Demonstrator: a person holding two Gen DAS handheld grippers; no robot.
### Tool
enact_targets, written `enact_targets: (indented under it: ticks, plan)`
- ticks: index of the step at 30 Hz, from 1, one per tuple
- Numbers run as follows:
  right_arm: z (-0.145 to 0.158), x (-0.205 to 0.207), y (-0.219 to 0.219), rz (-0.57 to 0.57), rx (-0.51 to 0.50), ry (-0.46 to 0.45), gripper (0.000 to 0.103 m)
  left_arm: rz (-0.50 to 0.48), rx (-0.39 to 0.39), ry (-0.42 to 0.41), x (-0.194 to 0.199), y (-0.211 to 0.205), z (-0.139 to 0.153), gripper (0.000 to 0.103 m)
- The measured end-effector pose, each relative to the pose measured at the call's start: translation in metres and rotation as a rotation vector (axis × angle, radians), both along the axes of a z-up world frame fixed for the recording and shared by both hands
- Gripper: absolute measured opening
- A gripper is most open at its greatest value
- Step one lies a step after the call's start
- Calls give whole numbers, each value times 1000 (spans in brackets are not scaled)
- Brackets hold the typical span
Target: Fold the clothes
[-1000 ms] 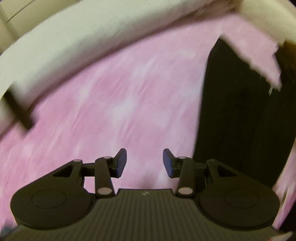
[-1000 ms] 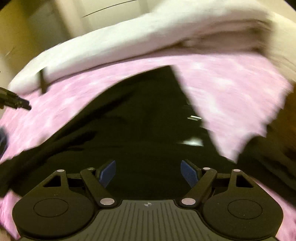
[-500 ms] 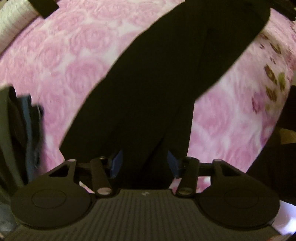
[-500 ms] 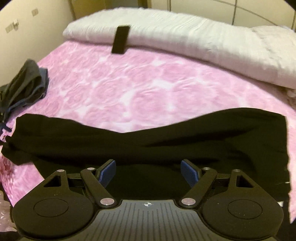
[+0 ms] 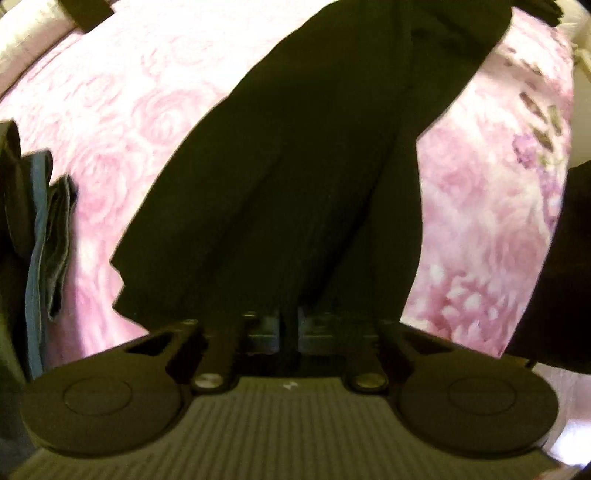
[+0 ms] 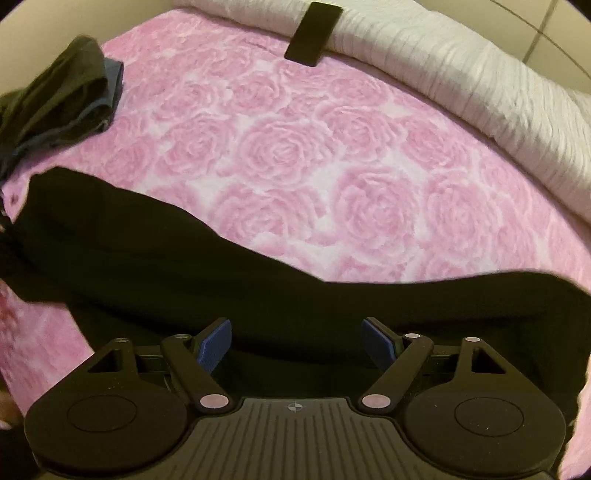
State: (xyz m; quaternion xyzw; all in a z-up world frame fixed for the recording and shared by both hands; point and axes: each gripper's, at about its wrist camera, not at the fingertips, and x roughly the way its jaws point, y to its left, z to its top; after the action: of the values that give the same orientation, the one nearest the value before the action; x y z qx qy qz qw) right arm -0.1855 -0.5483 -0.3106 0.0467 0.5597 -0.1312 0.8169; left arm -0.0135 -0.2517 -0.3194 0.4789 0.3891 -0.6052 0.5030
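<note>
Black trousers (image 5: 303, 158) lie stretched across the pink rose bedspread (image 5: 122, 110). My left gripper (image 5: 290, 325) points down at their near end. Its jaws are closing tight and a fold of the black cloth is pinched between the fingers. In the right wrist view the trousers (image 6: 184, 273) run from left to right across the bed. My right gripper (image 6: 297, 343) hovers over their near edge. Its blue pads (image 6: 216, 343) stand wide apart, open, with cloth below them but nothing gripped.
A crumpled dark grey and blue garment (image 6: 62, 99) lies at the bed's left side, also the garment (image 5: 44, 229) at the left wrist view's left edge. A white duvet (image 6: 480, 74) runs along the far side with a flat black rectangle (image 6: 314, 33) against it.
The left gripper's fingers have come together on the black cloth. Both views swept across the bed, then settled lower over the trousers. The right gripper's fingers stay apart.
</note>
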Motion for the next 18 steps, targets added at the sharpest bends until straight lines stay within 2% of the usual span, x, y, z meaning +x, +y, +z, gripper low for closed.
enact_targets:
  ticks: [3,7,9,12,18]
  plan:
    - [-4,4,-9,99,-72,37,79,32,-39,6,16,-5,25,2]
    - [-14,3,-28,346,-195,99,79,83,-85,-15,37,-14,57,2]
    - [-21,1,-41,448,-212,133,79,102,-100,-43,43,-21,67,2]
    - [-32,0,-63,556,-234,174,79,117,-93,-75,48,-33,71,2]
    - [-51,18,-117,698,-217,258,79,147,-37,-102,46,-41,66,2]
